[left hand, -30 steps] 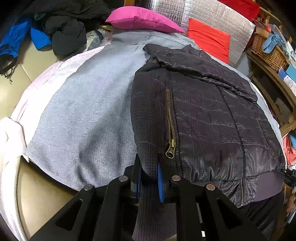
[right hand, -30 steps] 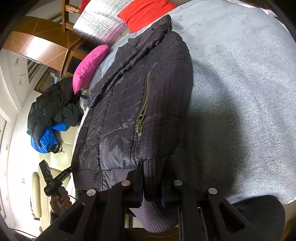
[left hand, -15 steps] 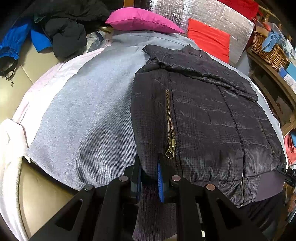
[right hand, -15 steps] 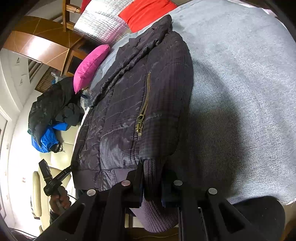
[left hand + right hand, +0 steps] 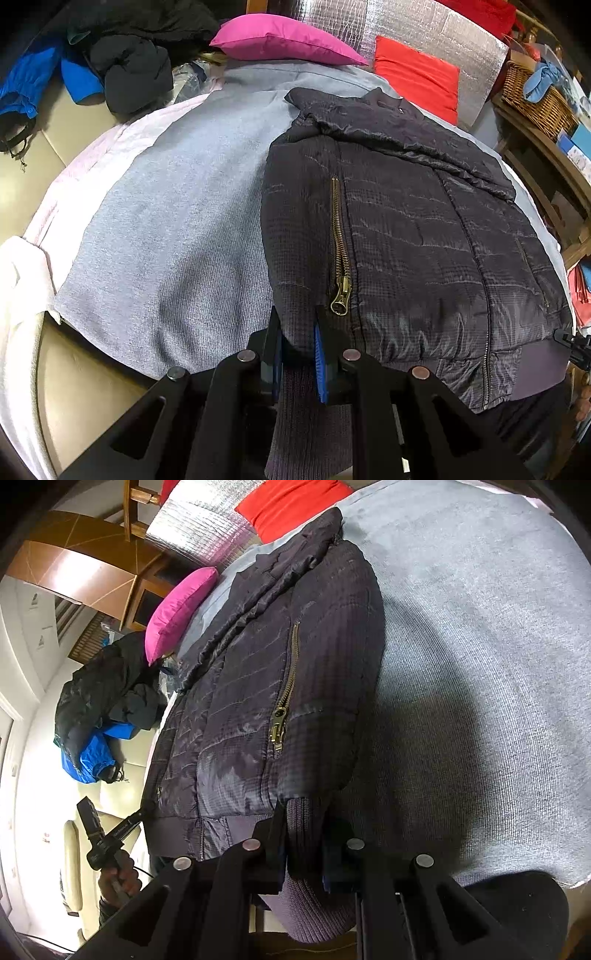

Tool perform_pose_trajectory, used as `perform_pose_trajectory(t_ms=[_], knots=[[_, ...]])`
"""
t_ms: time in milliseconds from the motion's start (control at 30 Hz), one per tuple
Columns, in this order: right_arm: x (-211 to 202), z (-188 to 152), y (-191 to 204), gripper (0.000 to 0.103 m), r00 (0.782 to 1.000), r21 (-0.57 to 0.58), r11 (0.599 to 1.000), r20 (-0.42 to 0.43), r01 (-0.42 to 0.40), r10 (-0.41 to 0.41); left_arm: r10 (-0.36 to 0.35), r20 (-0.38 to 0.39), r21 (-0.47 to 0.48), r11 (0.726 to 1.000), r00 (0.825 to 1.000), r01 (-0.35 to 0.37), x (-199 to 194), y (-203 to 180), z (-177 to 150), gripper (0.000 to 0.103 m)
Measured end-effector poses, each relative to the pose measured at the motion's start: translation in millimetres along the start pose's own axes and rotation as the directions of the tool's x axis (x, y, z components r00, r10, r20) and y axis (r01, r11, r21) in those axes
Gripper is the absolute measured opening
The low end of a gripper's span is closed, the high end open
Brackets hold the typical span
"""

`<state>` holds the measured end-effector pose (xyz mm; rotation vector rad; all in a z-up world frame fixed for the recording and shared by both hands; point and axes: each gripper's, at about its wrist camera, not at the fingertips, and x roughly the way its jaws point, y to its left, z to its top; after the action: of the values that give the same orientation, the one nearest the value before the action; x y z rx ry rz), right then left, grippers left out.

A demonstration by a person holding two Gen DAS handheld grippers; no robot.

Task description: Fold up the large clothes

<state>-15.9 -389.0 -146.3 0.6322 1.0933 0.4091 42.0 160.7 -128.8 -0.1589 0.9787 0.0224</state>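
Closest in, the left gripper (image 5: 298, 345) has its jaws drawn narrow on the dark jacket (image 5: 406, 236), pinching the fabric just above the ribbed knit cuff (image 5: 306, 413); the cuff hangs down between the black finger frames and its lower end is cut off at the picture's bottom edge. The right gripper (image 5: 303, 843) is likewise closed tight on a ribbed knit cuff (image 5: 310, 897), whose far side bulges out below the jaws. Whether the two grippers hold one cuff or two cannot be told.

Just ahead of the left gripper lies a brass zipper (image 5: 340, 254), its pull toward the jaws. The jacket lies flat on a grey knit cloth (image 5: 166, 229), its long axis running straight away from the gripper, ribbed hem near, collar far. At the far right edge of the left view, a small black device (image 5: 572, 345) pokes in, mostly cut off.

In the right view, left of the gripper, a hand (image 5: 118, 880) grips a black handle with a device on it; the rest of the person is out of frame.

Beyond the collar sit a pink cushion (image 5: 280, 38), a red cushion (image 5: 417, 77) and a silver quilted panel (image 5: 406, 26). Far left is a heap of black and blue clothes (image 5: 92, 62); far right, a wicker basket (image 5: 535, 99).
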Motion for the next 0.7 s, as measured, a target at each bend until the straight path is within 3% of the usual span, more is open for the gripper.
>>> perform_pose_trajectory(t_ms=[700], knots=[[0.3, -0.4, 2.2, 0.015, 1.0, -0.007, 1.0, -0.008, 0.013, -0.013, -0.004, 0.004, 0.002, 1.0, 1.0, 0.004, 0.3, 1.1, -1.0, 0.015]])
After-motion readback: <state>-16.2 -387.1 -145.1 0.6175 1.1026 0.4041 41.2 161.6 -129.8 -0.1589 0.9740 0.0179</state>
